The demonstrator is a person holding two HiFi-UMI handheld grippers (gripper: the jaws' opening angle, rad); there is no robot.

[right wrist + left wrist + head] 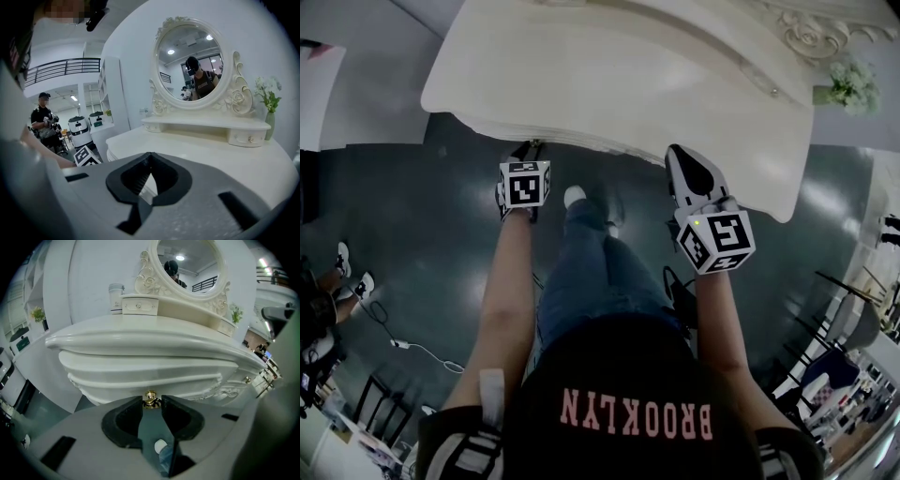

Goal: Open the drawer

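A white dressing table (609,75) stands in front of me, and its curved drawer front (140,376) carries a small gold knob (150,398). My left gripper (527,152) reaches under the table's front edge; in the left gripper view its two jaw tips (151,401) sit on either side of the knob and touch it. My right gripper (677,155) hovers over the table's front edge to the right, shut with nothing in it; its jaw tips (150,155) meet in the right gripper view.
An oval mirror (192,65) and a shelf with small drawers (247,138) stand at the table's back, with a flower vase (268,110) and a jar (116,296). A second gold knob (247,379) sits further right. My shoes (574,197) stand under the table. A cable (403,342) lies on the floor.
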